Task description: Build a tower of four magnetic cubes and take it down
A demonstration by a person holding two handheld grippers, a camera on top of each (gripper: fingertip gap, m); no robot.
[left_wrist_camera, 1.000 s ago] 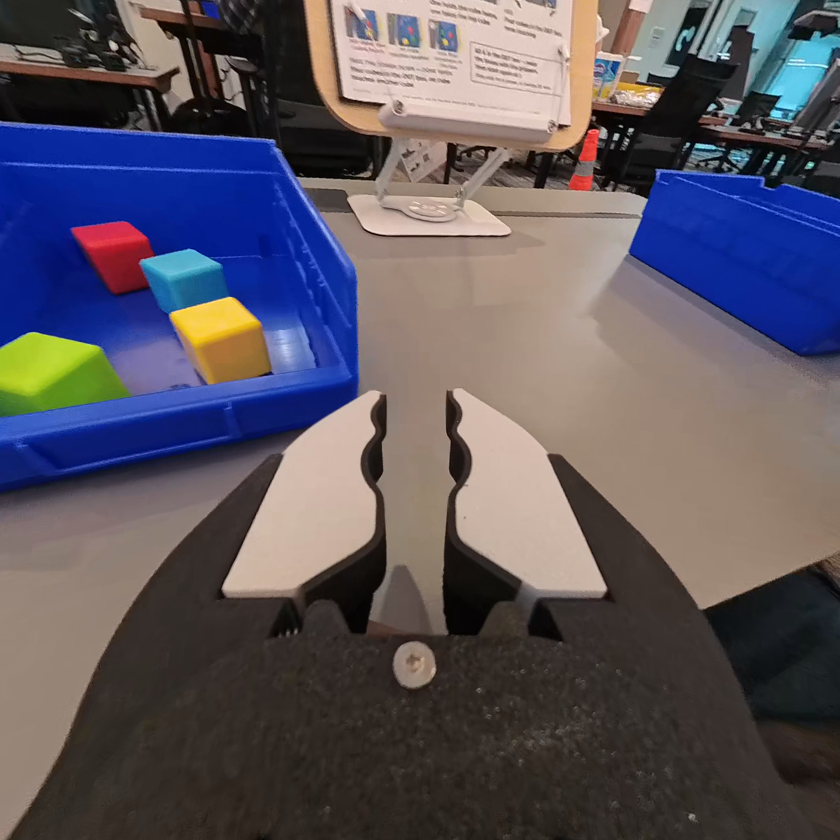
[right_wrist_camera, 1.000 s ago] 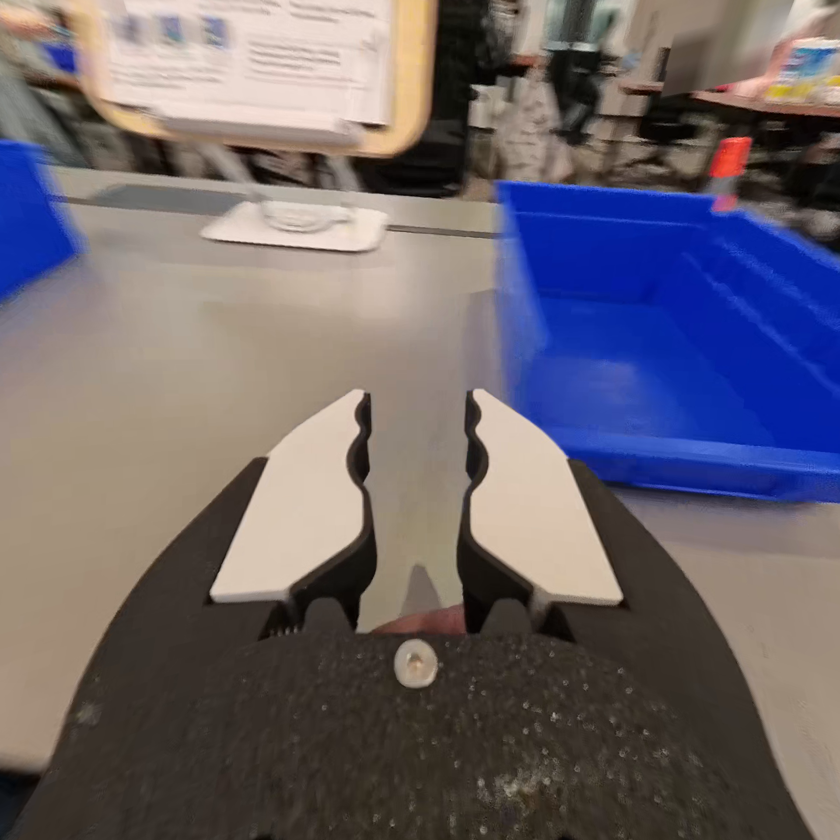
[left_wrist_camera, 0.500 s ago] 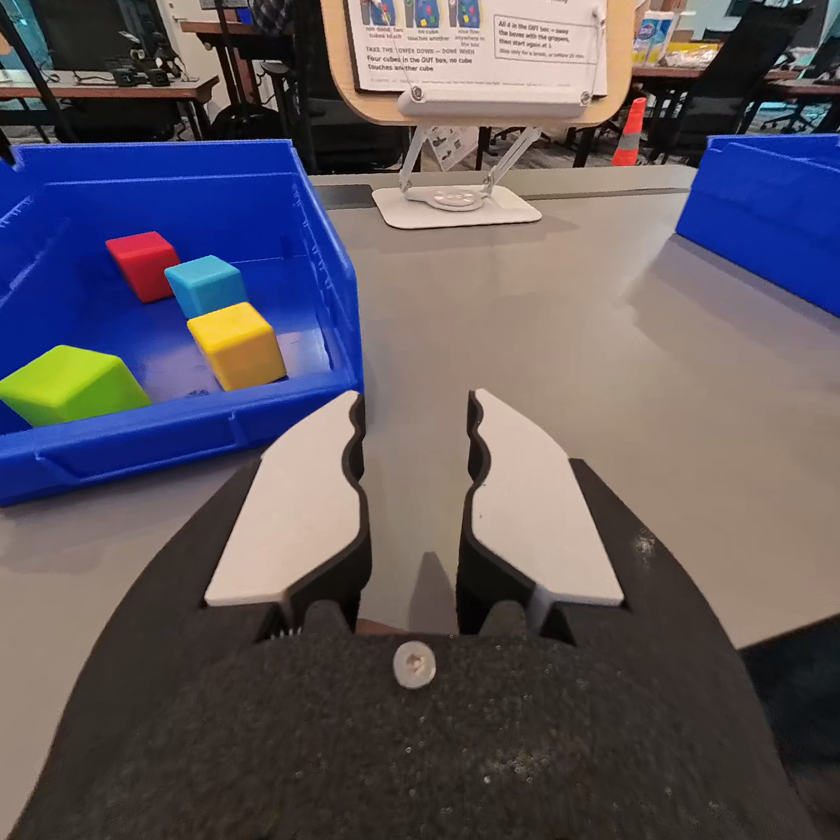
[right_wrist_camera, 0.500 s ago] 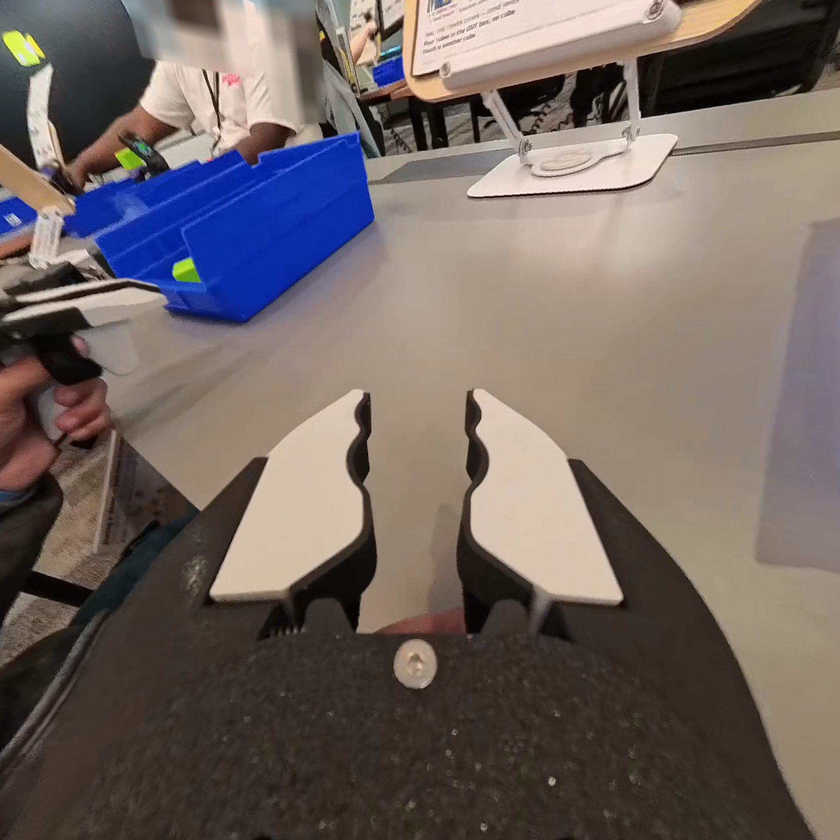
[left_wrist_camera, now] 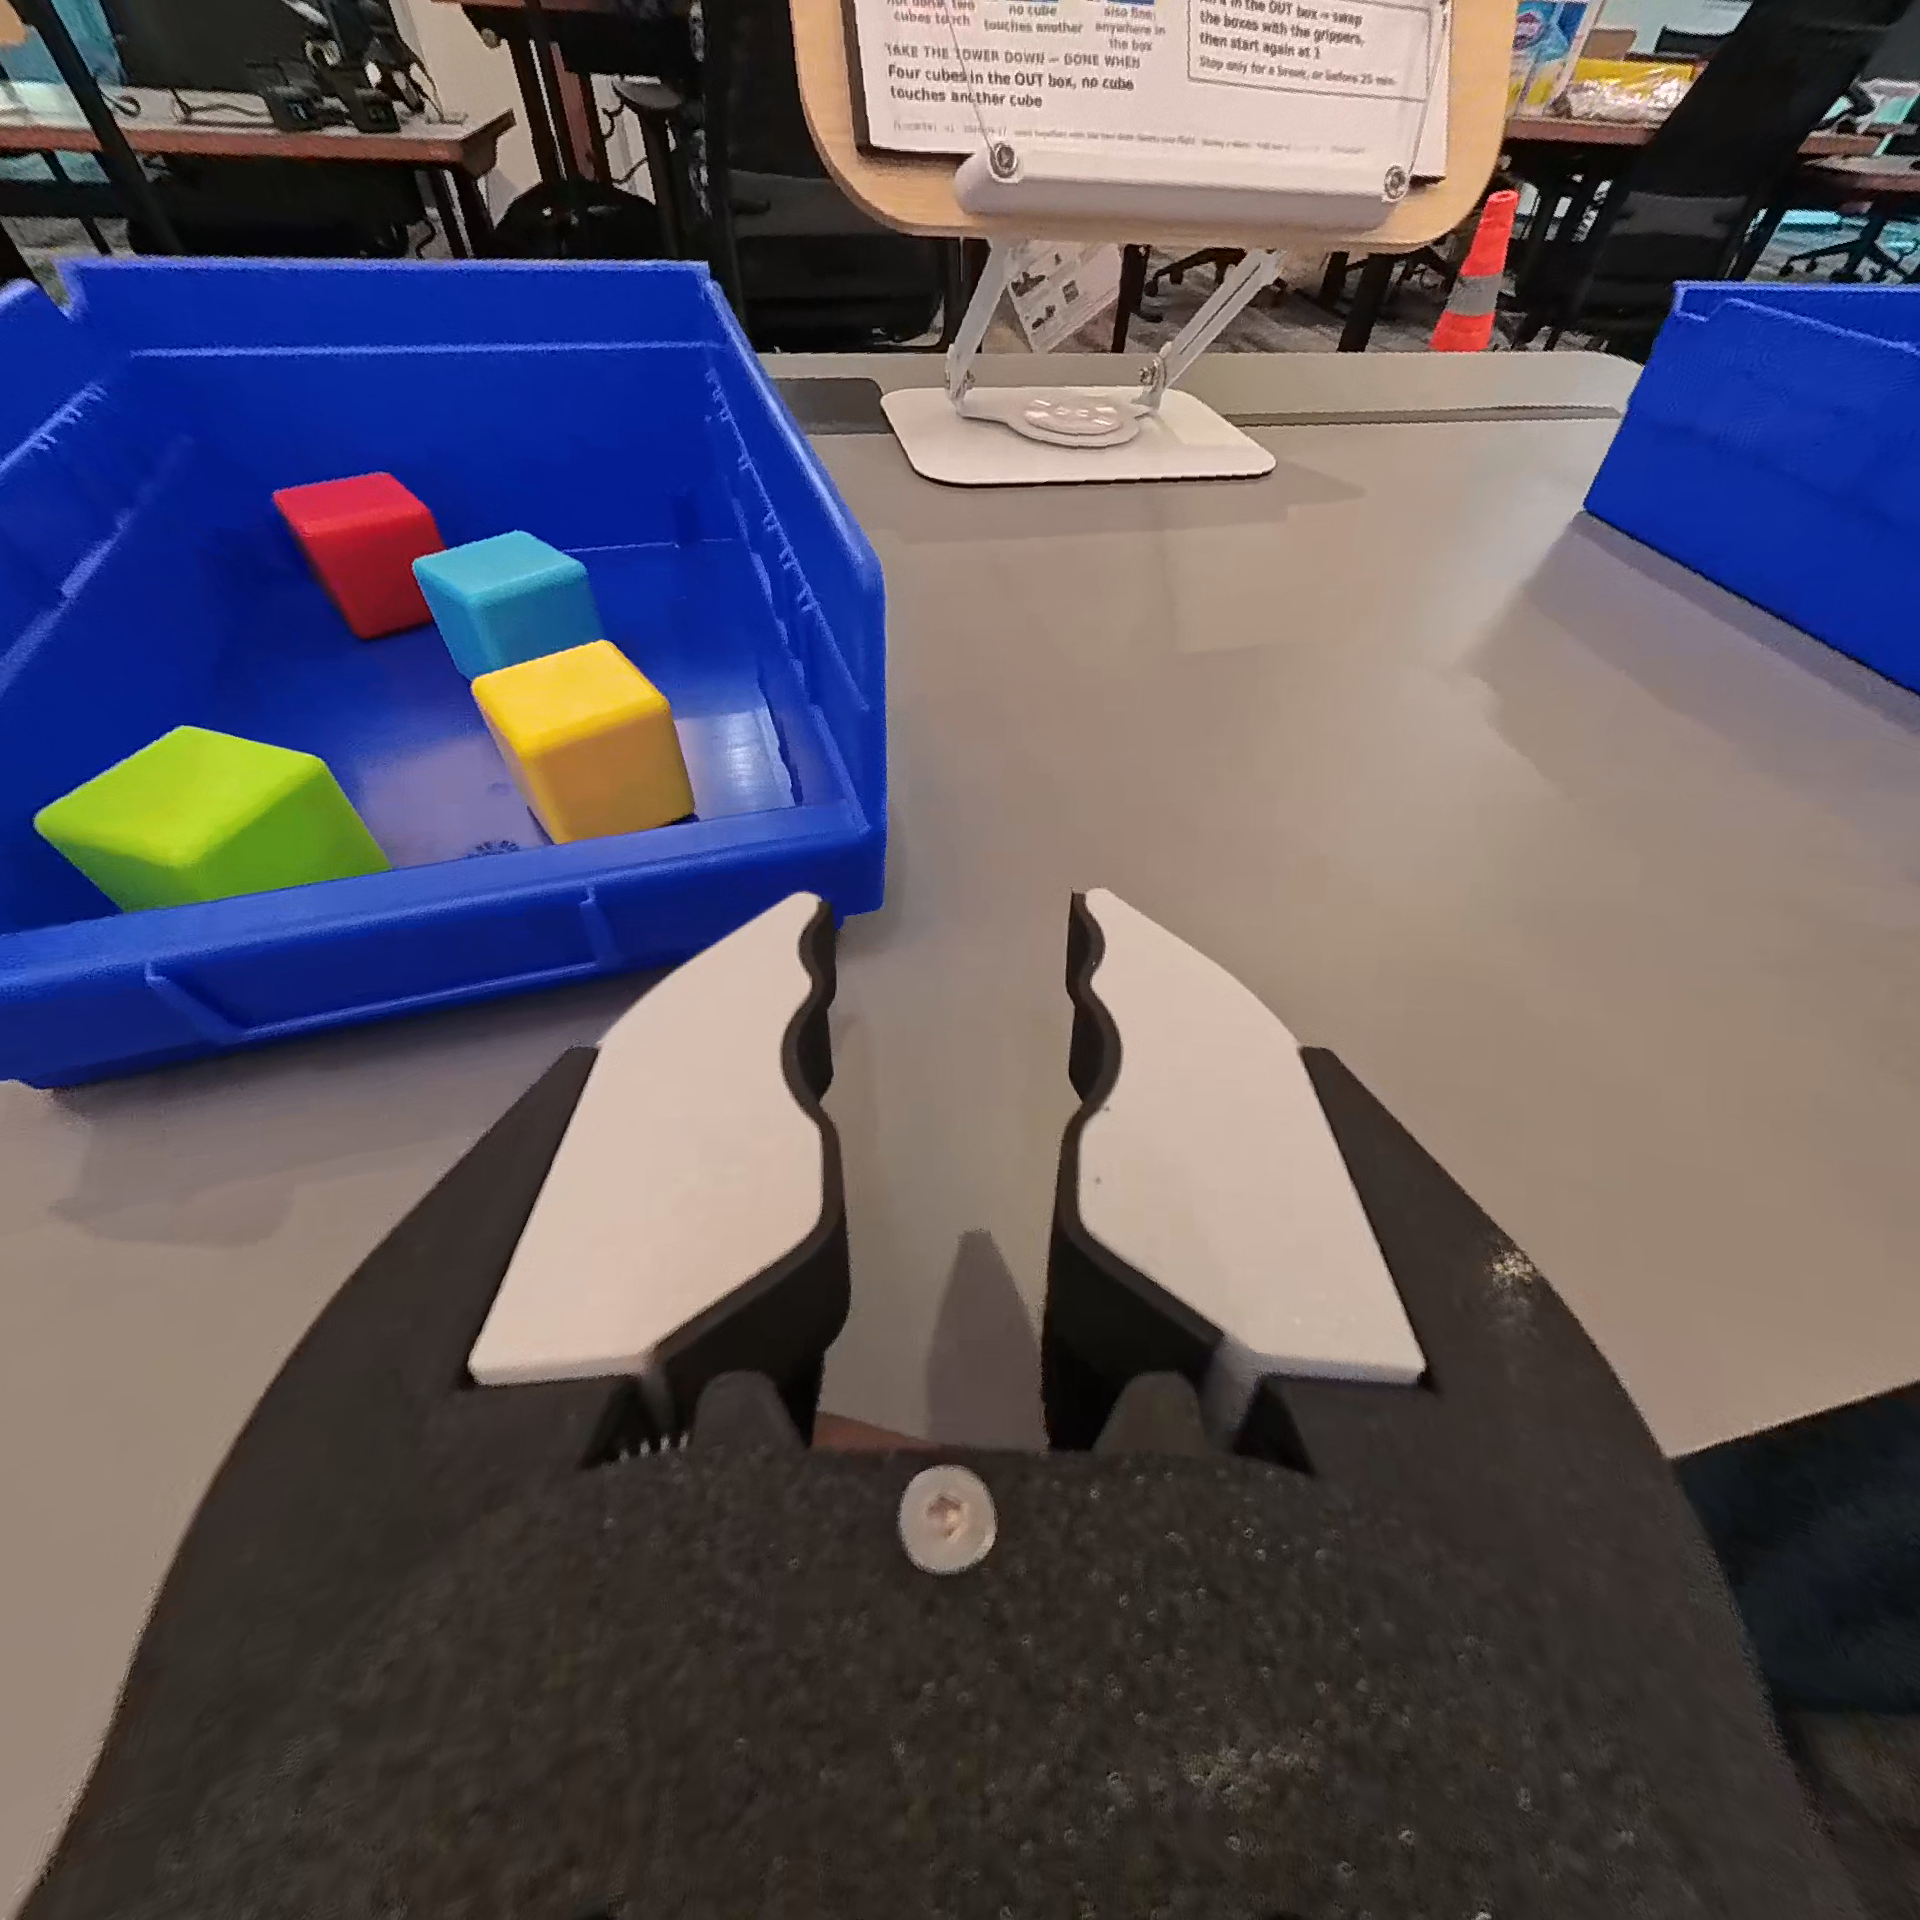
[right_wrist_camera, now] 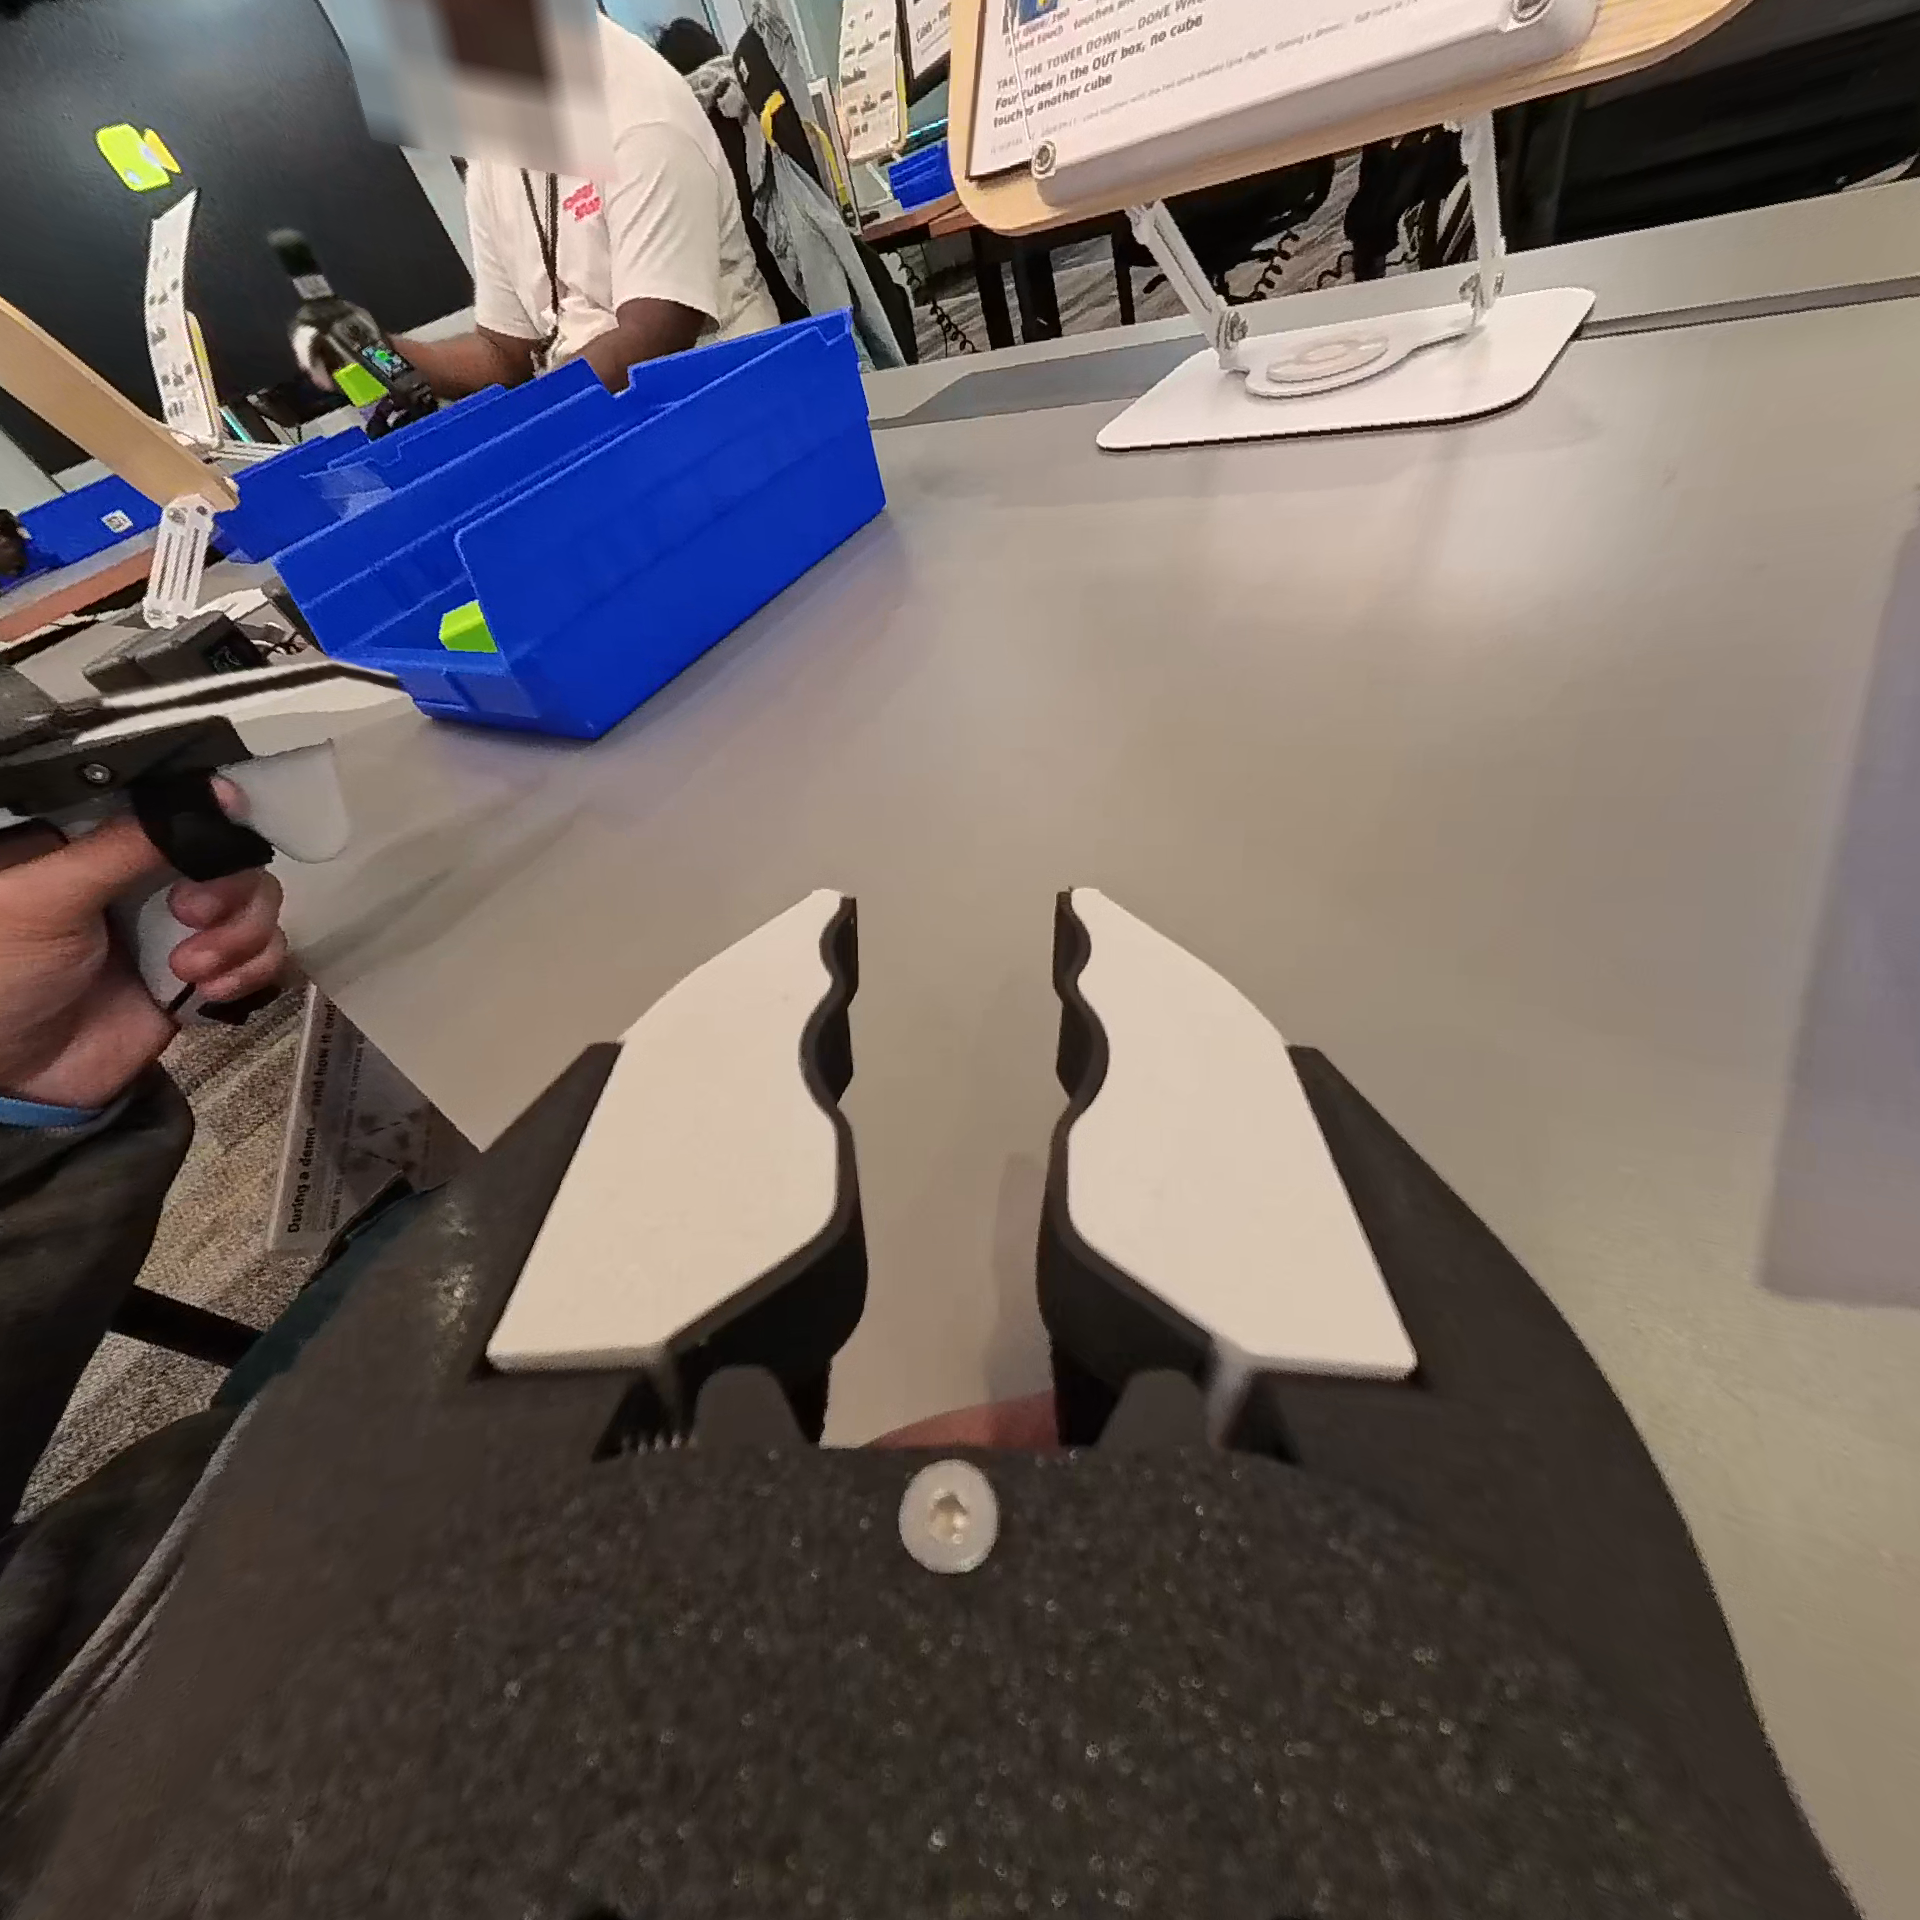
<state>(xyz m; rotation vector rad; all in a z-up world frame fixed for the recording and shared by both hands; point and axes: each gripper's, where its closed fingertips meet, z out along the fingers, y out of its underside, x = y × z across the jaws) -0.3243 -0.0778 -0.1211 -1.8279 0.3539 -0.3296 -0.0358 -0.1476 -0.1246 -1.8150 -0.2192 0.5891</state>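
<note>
The left hand-held gripper (left_wrist_camera: 951, 914) hangs above the grey worktop (left_wrist_camera: 1299, 831) with its jaws parted and nothing between them, just beside the near right corner of the blue bin (left_wrist_camera: 436, 956). All four cubes lie loose on that bin's floor: the red cube (left_wrist_camera: 358, 545) farthest back, the light-blue cube (left_wrist_camera: 509, 597) in front of it, the yellow cube (left_wrist_camera: 587, 732) nearer still, and the green cube (left_wrist_camera: 208, 816) tilted near the front wall. No tower stands yet, so the step in hand appears to be fetching a first cube.

The yellow cube looks the easiest pick. A good approach would likely come over the front wall and close on two opposite flat faces, keeping clear of the light-blue neighbour, which seems to touch it and may cling by magnetism.

The right hand-held gripper (right_wrist_camera: 956, 904) is likewise spread and empty over bare worktop. A second blue bin (left_wrist_camera: 1766, 468) is cut off at the frame edge, its inside hidden.
</note>
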